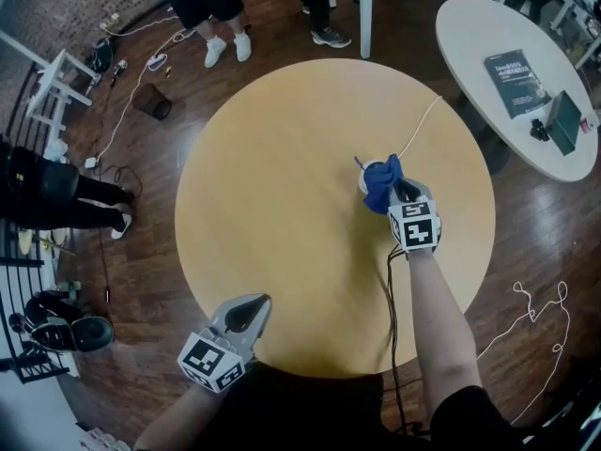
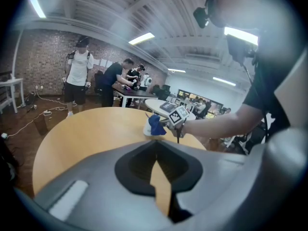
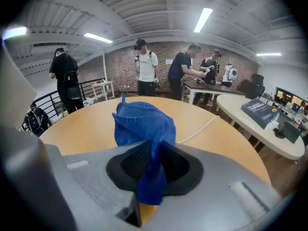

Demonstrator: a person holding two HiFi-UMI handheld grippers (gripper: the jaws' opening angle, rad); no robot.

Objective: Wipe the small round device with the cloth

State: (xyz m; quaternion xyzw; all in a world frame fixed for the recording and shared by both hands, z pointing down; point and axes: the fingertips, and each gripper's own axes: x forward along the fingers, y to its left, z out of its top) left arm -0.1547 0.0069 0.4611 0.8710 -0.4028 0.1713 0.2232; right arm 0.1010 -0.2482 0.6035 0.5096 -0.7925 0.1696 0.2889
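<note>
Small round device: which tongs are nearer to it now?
Right. The right tongs hold the blue cloth at the device; the left tongs rest far back at the table edge.

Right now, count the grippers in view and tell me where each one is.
2. The left gripper hangs shut and empty above the round table at its near edge. The right gripper, farther out, clamps the blue cloth at the small white device. None seems hidden.

Cloth (image 1: 381, 184) covers most of device (image 1: 365, 178); book (image 1: 516, 83) print unreadable.
</note>
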